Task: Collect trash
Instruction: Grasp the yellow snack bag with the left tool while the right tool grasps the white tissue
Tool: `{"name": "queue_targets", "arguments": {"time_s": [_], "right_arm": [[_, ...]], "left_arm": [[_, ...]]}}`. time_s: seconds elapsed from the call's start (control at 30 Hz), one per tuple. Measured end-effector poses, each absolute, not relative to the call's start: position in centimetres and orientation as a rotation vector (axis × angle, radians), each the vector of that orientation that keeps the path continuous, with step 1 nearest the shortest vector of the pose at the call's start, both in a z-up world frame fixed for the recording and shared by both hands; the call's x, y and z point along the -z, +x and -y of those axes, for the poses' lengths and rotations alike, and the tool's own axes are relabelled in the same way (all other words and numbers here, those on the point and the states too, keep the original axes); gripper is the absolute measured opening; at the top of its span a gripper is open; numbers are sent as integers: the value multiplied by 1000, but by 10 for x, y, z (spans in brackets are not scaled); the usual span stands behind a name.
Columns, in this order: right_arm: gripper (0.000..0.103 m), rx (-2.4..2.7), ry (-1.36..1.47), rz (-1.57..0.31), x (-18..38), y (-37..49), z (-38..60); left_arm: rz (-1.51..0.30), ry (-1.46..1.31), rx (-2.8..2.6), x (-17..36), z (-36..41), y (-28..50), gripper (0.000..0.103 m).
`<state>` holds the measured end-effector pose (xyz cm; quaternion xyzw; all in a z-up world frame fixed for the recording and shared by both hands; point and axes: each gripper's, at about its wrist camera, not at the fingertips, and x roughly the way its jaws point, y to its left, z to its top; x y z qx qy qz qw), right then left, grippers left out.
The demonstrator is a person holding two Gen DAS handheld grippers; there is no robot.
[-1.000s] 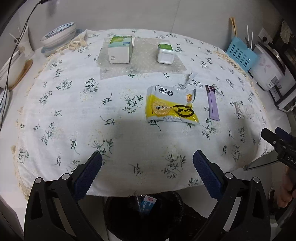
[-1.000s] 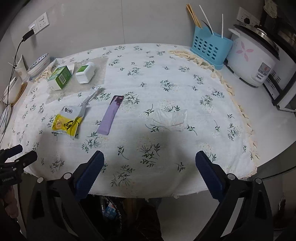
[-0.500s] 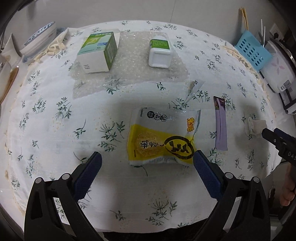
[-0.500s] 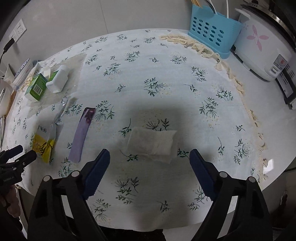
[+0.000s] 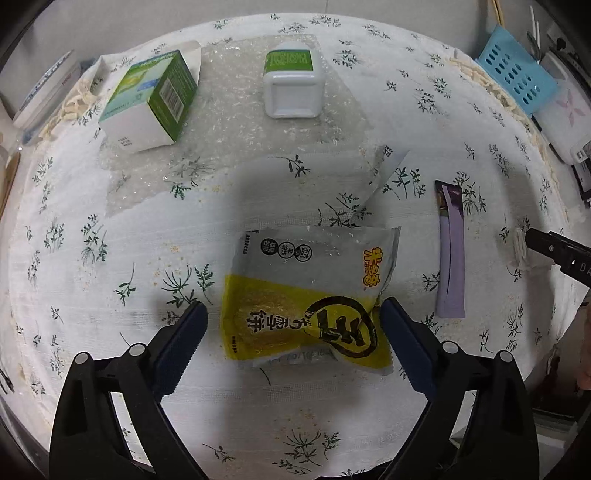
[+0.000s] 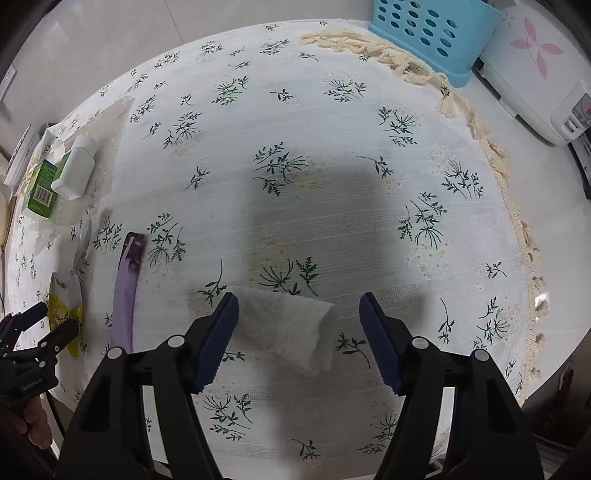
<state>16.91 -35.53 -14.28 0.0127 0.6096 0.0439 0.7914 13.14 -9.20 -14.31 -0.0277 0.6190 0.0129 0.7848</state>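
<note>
A yellow and clear snack wrapper [image 5: 306, 299] lies flat on the floral tablecloth [image 5: 110, 258]. My left gripper [image 5: 293, 325] is open, its blue pads on either side of the wrapper's near half. A crumpled white tissue [image 6: 291, 328] lies between the open pads of my right gripper [image 6: 299, 321]. A purple sachet [image 5: 450, 254] lies between the wrapper and the tissue; it also shows in the right wrist view [image 6: 127, 291]. A torn clear strip [image 5: 384, 173] lies just beyond the wrapper.
A green and white carton [image 5: 151, 103] and a white tub with a green label [image 5: 293, 85] stand on bubble wrap [image 5: 229, 122] at the back. A blue perforated basket [image 6: 424, 33] and a white rice cooker [image 6: 535, 74] stand off the cloth's far right.
Both grippers have moved forward and down over the table. The left now straddles the wrapper, the right straddles the tissue. The bin under the table edge has left view.
</note>
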Motion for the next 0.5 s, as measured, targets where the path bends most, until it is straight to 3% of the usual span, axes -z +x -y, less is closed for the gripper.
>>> {"name": "queue_targets", "arguments": {"time_s": [0.5], "right_arm": [[46, -111, 110, -1435, 151, 182, 383]], "left_arm": [[-1379, -41, -31, 136, 103, 143, 65]]}}
